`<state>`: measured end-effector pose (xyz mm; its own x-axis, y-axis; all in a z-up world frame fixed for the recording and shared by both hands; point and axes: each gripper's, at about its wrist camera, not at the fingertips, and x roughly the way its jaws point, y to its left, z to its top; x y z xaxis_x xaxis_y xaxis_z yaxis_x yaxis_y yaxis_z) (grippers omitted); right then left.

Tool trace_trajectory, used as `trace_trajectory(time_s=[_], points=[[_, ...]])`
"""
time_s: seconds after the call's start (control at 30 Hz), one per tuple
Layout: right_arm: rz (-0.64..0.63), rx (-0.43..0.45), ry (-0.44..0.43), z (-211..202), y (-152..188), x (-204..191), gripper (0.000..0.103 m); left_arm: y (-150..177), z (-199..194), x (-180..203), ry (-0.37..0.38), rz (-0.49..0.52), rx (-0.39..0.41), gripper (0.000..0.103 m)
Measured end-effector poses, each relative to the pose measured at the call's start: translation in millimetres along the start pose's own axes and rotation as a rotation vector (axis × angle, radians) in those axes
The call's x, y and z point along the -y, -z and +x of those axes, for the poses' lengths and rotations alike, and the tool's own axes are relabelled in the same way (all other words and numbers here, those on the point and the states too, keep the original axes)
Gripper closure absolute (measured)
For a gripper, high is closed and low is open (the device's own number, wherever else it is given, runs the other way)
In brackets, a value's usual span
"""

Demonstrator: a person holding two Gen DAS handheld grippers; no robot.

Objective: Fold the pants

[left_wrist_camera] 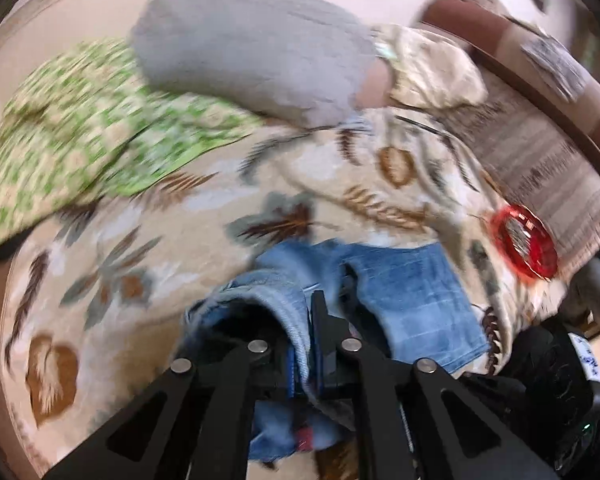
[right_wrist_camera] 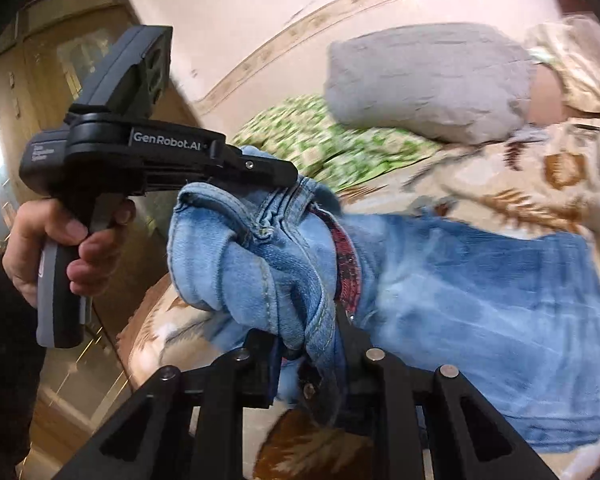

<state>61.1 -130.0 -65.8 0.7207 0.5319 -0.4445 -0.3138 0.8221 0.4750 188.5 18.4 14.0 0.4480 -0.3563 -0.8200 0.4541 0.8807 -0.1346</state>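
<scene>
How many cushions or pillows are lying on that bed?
2: a grey pillow against the wall, and a green patterned cushion lying beside it, partly tucked under it. Others may be hidden.

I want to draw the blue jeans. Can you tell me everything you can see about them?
The jeans are faded light-blue denim with pale stitched seams. A dark red patterned strip shows at the bunched waist. One end is gathered and lifted, pinched by the left claw and the right claw. The rest lies flat on a beige leaf-patterned blanket. Some parts are blurry.
</scene>
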Motion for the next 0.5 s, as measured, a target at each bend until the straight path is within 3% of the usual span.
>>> trace_trajectory(time_s=[0.03,0.07,0.1,0.13,0.17,0.33,0.5], points=[[-0.005,-0.009,-0.008,3.4,-1.1,-3.0,0.074,6.9,-3.2,-13.0,-0.02,-0.037,0.001,0.076],[-0.023,-0.038,-0.017,9.5,-3.2,-9.2,0.056,16.0,-6.9,-28.2,-0.046,-0.083,-0.003,0.041],[-0.042,-0.06,-0.009,13.5,-4.6,-14.1,0.023,24.5,-10.6,-39.4,-0.071,-0.123,0.003,0.024],[-0.052,-0.069,0.002,15.8,-4.9,-16.0,0.013,38.3,-19.2,-56.7,-0.115,-0.193,0.042,0.007],[-0.065,-0.062,0.008,14.7,-4.2,-18.0,0.007,47.8,-25.2,-67.9,-0.13,-0.238,0.07,0.007],[-0.183,-0.041,0.026,8.8,-15.3,-23.7,0.005,101.5,-35.0,-108.8,-0.134,-0.458,0.071,0.007],[-0.226,-0.109,-0.007,17.6,-35.4,-18.8,0.005,144.1,-17.7,-100.2,-0.116,-0.563,0.051,0.007]])
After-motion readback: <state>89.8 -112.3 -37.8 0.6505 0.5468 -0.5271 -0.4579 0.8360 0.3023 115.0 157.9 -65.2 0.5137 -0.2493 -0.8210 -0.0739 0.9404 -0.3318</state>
